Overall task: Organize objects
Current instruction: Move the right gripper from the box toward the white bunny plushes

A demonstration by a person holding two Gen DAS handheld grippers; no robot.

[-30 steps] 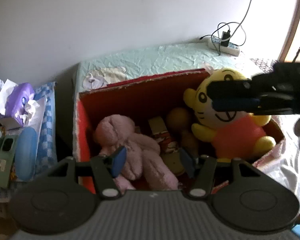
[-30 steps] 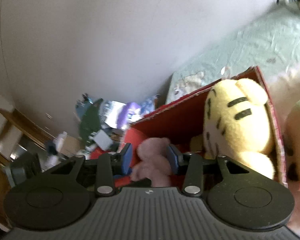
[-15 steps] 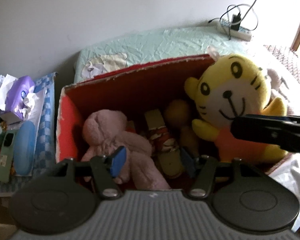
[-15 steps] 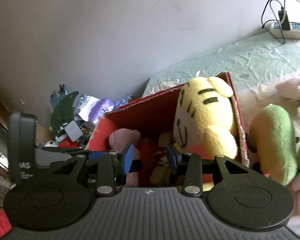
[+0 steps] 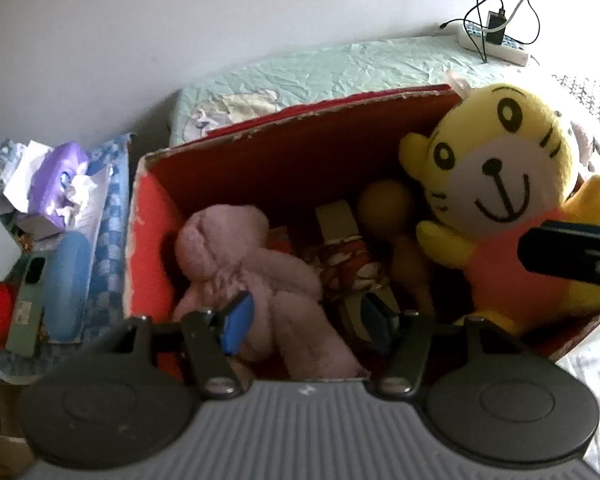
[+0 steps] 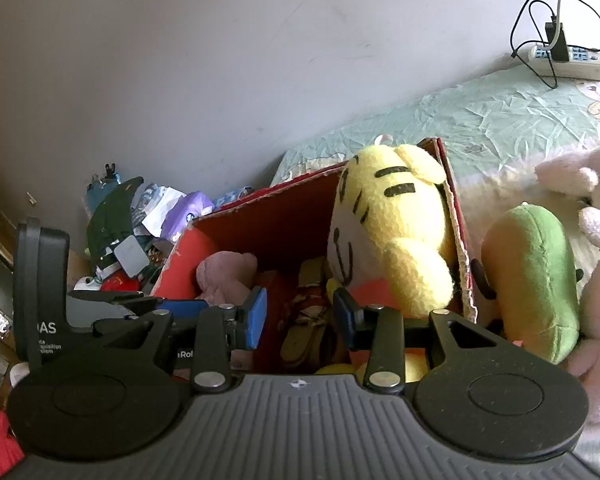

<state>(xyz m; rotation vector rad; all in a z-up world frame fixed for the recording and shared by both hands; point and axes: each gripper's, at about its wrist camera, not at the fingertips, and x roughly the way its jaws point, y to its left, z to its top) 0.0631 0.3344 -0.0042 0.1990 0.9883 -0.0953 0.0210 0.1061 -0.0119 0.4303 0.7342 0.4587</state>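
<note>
A red cardboard box (image 5: 284,152) (image 6: 276,216) stands on the bed. In it sit a yellow tiger plush (image 5: 500,184) (image 6: 392,232) at the right, a pink plush (image 5: 244,264) (image 6: 224,272) at the left, and small toys between them. My left gripper (image 5: 306,320) is open and empty above the box's near edge. My right gripper (image 6: 298,316) is open and empty, also over the near side of the box. A green plush (image 6: 536,280) and a pale pink plush (image 6: 596,240) lie outside the box, to its right.
A light green bed sheet (image 5: 340,68) runs behind the box to a white wall. A power strip with cables (image 5: 496,40) (image 6: 564,56) lies at the back right. A cluttered pile with a purple tissue pack (image 5: 56,184) sits left of the box.
The right gripper has drawn back and down from in front of the tiger plush, which now rests in the box. Both views have shifted slightly; both grippers stay open.
</note>
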